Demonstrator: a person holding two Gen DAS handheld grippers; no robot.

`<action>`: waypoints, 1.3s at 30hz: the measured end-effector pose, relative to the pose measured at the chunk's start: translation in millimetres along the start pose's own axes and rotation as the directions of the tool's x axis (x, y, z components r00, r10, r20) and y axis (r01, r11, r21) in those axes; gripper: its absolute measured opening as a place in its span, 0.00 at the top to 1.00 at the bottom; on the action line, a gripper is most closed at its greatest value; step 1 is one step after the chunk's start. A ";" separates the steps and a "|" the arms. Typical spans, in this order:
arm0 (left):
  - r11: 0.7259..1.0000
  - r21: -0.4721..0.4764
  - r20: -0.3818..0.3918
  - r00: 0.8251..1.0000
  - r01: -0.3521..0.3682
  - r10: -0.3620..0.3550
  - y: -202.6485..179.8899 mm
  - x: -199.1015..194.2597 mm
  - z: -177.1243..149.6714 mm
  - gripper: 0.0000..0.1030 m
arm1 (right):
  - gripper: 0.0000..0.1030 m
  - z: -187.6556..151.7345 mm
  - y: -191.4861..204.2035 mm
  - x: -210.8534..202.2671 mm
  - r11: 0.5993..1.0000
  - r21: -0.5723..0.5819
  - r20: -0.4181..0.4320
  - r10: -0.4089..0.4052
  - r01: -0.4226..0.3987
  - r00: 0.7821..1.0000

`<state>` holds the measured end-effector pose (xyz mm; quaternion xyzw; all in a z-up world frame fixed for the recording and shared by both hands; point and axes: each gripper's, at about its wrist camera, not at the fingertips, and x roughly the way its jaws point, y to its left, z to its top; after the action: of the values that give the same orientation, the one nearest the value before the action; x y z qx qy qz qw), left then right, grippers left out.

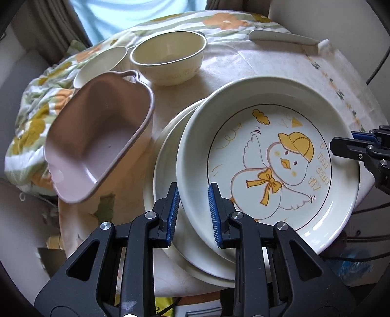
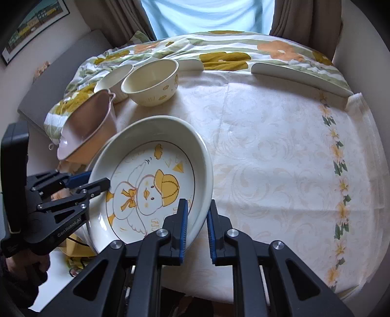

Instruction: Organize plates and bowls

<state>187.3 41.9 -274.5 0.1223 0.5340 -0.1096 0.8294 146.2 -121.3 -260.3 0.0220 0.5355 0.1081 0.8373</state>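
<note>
A white deep plate with a yellow-capped duck [image 1: 268,161] [image 2: 151,185] is tilted up off a plain white plate [image 1: 168,195] lying under it on the table. My left gripper [image 1: 194,212] [image 2: 90,181] has its fingers on either side of the duck plate's left rim. My right gripper [image 2: 197,226] [image 1: 341,146] straddles the plate's right rim, one finger inside, one outside. Both pairs of jaws stand slightly apart around the rim. A pink handled dish [image 1: 97,141] [image 2: 85,126] leans beside the plates. A cream bowl [image 1: 168,58] [image 2: 151,80] and a second white bowl [image 1: 102,63] [image 2: 114,78] stand behind it.
A round table [image 2: 280,158] with a pale patterned cloth and a flowered cloth [image 2: 219,51] at the back. Two flat white plates [image 2: 299,78] [image 2: 192,64] lie at the far edge. A sofa [image 2: 61,73] and curtains [image 2: 121,19] are behind.
</note>
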 end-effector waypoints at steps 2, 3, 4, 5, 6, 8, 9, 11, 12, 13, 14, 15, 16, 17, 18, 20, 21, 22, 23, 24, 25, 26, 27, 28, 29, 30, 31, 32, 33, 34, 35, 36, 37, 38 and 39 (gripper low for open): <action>1.000 -0.008 -0.006 1.000 -0.005 0.005 1.4 0.1 1.3 0.80 | 0.86 -0.5 0.2 0.6 1.000 -0.011 0.004 -0.001 0.001 1.000; 1.000 -0.009 -0.007 1.000 -0.009 0.009 1.8 0.2 1.8 0.80 | 0.86 -0.4 0.9 0.8 1.000 -0.017 0.004 -0.003 0.003 1.000; 1.000 -0.006 -0.008 1.000 -0.018 0.018 1.9 0.1 2.0 0.80 | 0.86 0.0 2.1 1.8 1.000 -0.027 0.003 -0.009 0.009 1.000; 1.000 -0.002 -0.007 1.000 -0.027 0.027 1.6 -0.4 2.2 0.80 | 0.86 0.2 3.7 2.3 0.999 -0.037 0.003 -0.014 0.014 1.000; 0.999 0.005 -0.007 0.999 -0.042 0.042 1.1 -1.0 2.5 0.80 | 0.86 0.3 5.6 2.9 0.998 -0.050 0.002 -0.023 0.023 1.000; 0.998 0.006 -0.006 0.998 -0.059 0.059 0.7 -2.2 3.2 0.80 | 0.87 0.4 8.4 3.7 0.997 -0.068 0.004 -0.035 0.035 0.999; 0.998 0.004 -0.006 0.998 -0.065 0.065 1.3 -3.1 3.0 0.80 | 0.87 0.6 10.1 4.3 0.996 -0.075 0.005 -0.040 0.040 0.999; 0.998 -0.003 -0.007 0.998 -0.066 0.066 2.3 -4.8 1.8 0.80 | 0.86 0.6 11.6 5.1 0.996 -0.076 0.005 -0.044 0.045 0.999; 0.998 -0.005 -0.007 0.998 -0.067 0.066 2.7 -5.5 1.7 0.80 | 0.86 0.2 12.0 5.5 0.996 -0.075 0.007 -0.048 0.048 0.999; 0.998 -0.004 -0.007 0.998 -0.070 0.070 2.6 -6.7 1.3 0.80 | 0.86 -0.3 13.0 5.6 0.995 -0.081 0.009 -0.053 0.054 0.999; 0.997 -0.004 -0.008 0.997 -0.075 0.075 2.5 -7.4 1.2 0.80 | 0.86 -0.6 13.5 5.9 0.995 -0.083 0.008 -0.055 0.055 0.998; 0.997 -0.001 -0.005 0.997 -0.083 0.083 1.9 -9.0 1.2 0.80 | 0.86 -1.1 14.2 5.8 0.995 -0.083 0.008 -0.055 0.056 0.998; 0.996 0.004 0.000 0.996 -0.089 0.089 1.6 -10.6 0.6 0.80 | 0.86 -1.3 14.4 6.7 0.995 -0.082 0.004 -0.053 0.054 0.999; 0.995 0.008 0.004 0.995 -0.096 0.096 1.7 -12.6 0.6 0.80 | 0.86 -1.5 14.2 7.8 0.995 -0.082 0.001 -0.051 0.051 0.999; 0.995 0.011 0.006 0.995 -0.102 0.102 1.5 -13.7 1.1 0.80 | 0.86 -2.1 14.3 8.9 0.996 -0.081 -0.003 -0.049 0.049 0.999; 0.994 0.012 0.007 0.994 -0.108 0.108 2.2 -13.9 1.5 0.80 | 0.86 -4.5 13.6 13.2 0.997 -0.071 -0.019 -0.042 0.041 0.999; 0.994 0.010 0.007 0.994 -0.106 0.106 3.4 -13.9 1.6 0.80 | 0.86 -5.5 13.0 14.5 0.997 -0.067 -0.022 -0.039 0.038 0.999; 0.994 0.008 0.009 0.994 -0.105 0.105 4.5 -14.4 1.5 0.80 | 0.86 -6.2 13.0 13.5 0.997 -0.065 -0.015 -0.041 0.039 0.999; 0.994 0.008 0.010 0.994 -0.105 0.105 4.8 -14.4 1.6 0.80 | 0.86 -6.4 13.1 13.2 0.997 -0.067 -0.014 -0.042 0.041 0.999; 0.994 0.008 0.009 0.994 -0.105 0.105 5.0 -14.5 1.5 0.80 | 0.86 -6.4 12.7 12.8 0.997 -0.067 -0.013 -0.039 0.038 0.999; 0.994 0.008 0.010 0.994 -0.105 0.105 5.4 -14.3 1.6 0.80 | 0.86 -6.6 12.7 12.9 0.997 -0.066 -0.014 -0.038 0.037 0.999; 0.994 0.009 0.010 0.994 -0.105 0.105 5.5 -14.6 1.7 0.80 | 0.86 -6.5 12.7 12.8 0.997 -0.065 -0.014 -0.038 0.037 0.999; 0.995 0.007 0.010 0.995 -0.103 0.103 6.2 -14.3 1.6 0.80 | 0.86 -6.4 12.8 12.8 0.997 -0.065 -0.014 -0.039 0.038 0.999; 0.995 0.004 0.010 0.995 -0.100 0.100 7.1 -14.1 1.6 0.80 | 0.86 -6.4 12.4 13.0 0.997 -0.066 -0.013 -0.038 0.037 0.999; 0.995 0.001 0.010 0.995 -0.097 0.097 6.9 -13.8 1.7 0.80 | 0.86 -6.3 12.2 12.9 0.997 -0.065 -0.013 -0.037 0.036 0.999; 0.995 -0.001 0.010 0.995 -0.095 0.095 7.6 -13.7 1.8 0.80 | 0.86 -6.3 11.9 13.0 0.997 -0.063 -0.012 -0.036 0.035 0.999; 0.996 -0.001 0.010 0.995 -0.094 0.094 8.0 -13.8 1.8 0.80 | 0.86 -6.3 11.7 12.7 0.998 -0.059 -0.012 -0.035 0.034 0.999; 0.996 -0.001 0.010 0.996 -0.094 0.094 8.2 -13.9 1.7 0.80 | 0.86 -6.4 11.5 12.7 0.998 -0.058 -0.011 -0.034 0.033 0.999; 0.996 -0.001 0.010 0.996 -0.094 0.094 8.3 -13.9 1.6 0.80 | 0.86 -6.5 11.5 12.6 0.998 -0.057 -0.011 -0.033 0.032 0.999; 0.996 -0.002 0.009 0.996 -0.093 0.093 8.2 -14.0 1.6 0.80 | 0.86 -6.5 11.1 12.7 0.998 -0.055 -0.011 -0.032 0.031 0.999; 0.996 -0.004 0.008 0.996 -0.092 0.092 8.1 -14.0 1.7 0.80 | 0.86 -6.3 10.6 12.7 0.998 -0.053 -0.013 -0.028 0.027 1.000; 0.996 -0.010 0.005 0.996 -0.087 0.087 8.7 -14.1 2.0 0.80 | 0.86 -6.2 9.7 12.3 0.999 -0.045 -0.014 -0.024 0.023 1.000; 0.997 -0.019 0.006 0.997 -0.081 0.081 9.8 -15.3 2.3 0.80 | 0.86 -6.0 9.0 11.6 0.999 -0.039 -0.014 -0.022 0.021 1.000; 0.997 -0.027 0.010 0.997 -0.079 0.079 10.6 -17.2 2.6 0.80 | 0.86 -6.0 8.1 9.4 0.999 -0.029 -0.007 -0.021 0.021 1.000; 0.996 -0.029 0.011 0.997 -0.082 0.082 11.3 -18.8 3.4 0.80 | 0.86 -5.5 6.0 6.8 1.000 -0.018 -0.004 -0.014 0.014 1.000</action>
<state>186.0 52.4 -255.0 0.1315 0.5251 -0.0683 0.8381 143.0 -114.5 -267.8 0.0105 0.5362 0.1073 0.8372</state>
